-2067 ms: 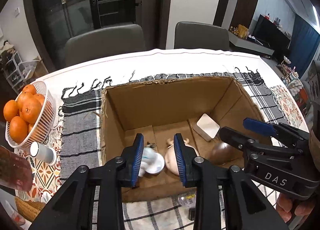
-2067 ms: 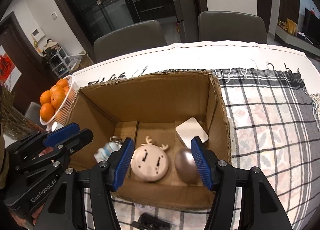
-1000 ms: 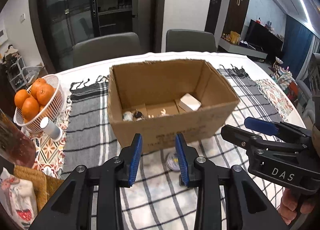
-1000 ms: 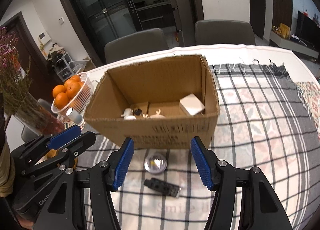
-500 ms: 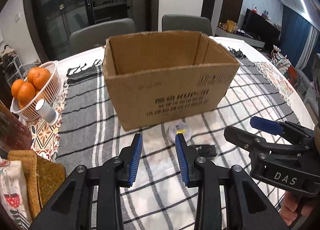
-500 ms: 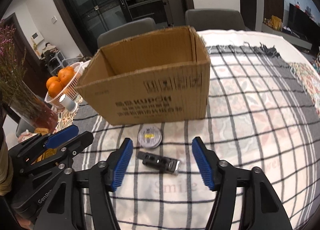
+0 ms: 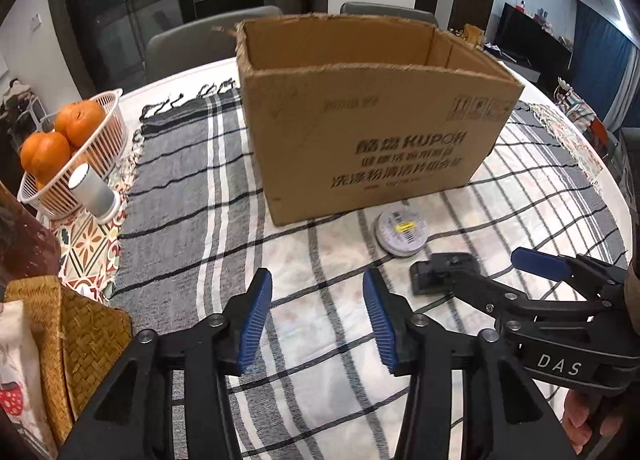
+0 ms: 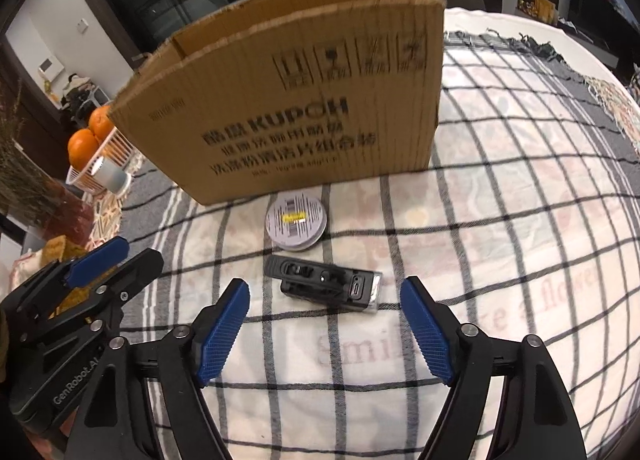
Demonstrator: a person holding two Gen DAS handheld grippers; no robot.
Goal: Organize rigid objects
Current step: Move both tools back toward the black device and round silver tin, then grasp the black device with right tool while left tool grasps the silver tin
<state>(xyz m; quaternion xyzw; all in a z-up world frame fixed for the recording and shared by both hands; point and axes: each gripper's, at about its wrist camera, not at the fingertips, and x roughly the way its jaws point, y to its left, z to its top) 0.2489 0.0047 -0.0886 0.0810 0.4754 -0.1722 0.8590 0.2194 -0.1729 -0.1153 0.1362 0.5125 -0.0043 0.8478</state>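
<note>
- Left wrist view: the left gripper (image 7: 316, 320) hangs over the checked cloth (image 7: 192, 196) on the table (image 7: 176, 76), its blue-padded jaws spread and just opened wider, with only bare cloth between them.
- The cardboard box (image 7: 368, 140) stands at 12 o'clock from these jaws, open at the top, with printed lettering on its near wall.
- A round tin (image 7: 401, 231) with a barcode label lies flat on the cloth just in front of the box, at about 1 o'clock from the left gripper.
- A small black device (image 7: 436, 274) lies just beside the tin at 2 o'clock, partly hidden behind the right gripper (image 7: 540, 264), which reaches in from 3 o'clock.
- A white basket (image 7: 100, 140) of oranges (image 7: 60, 136) sits at 10 o'clock, a white cylinder (image 7: 92, 192) leaning against it; a woven mat (image 7: 80, 332) lies at 8 o'clock.
- Right wrist view: the right gripper (image 8: 324, 332) has its jaws spread wide, having just opened further, and nothing is pressed between the pads.
- The black device (image 8: 324, 284) lies flat at 12 o'clock, just beyond the fingertips and between their lines, a clear end cap towards 3 o'clock.
- The round tin (image 8: 296, 224) lies near it, further towards 12 o'clock; whether the two touch is unclear. The box (image 8: 304, 100) stands just behind the tin.
- The left gripper (image 8: 100, 260) shows at 9 o'clock, and the oranges (image 8: 86, 136) at 10 o'clock.
</note>
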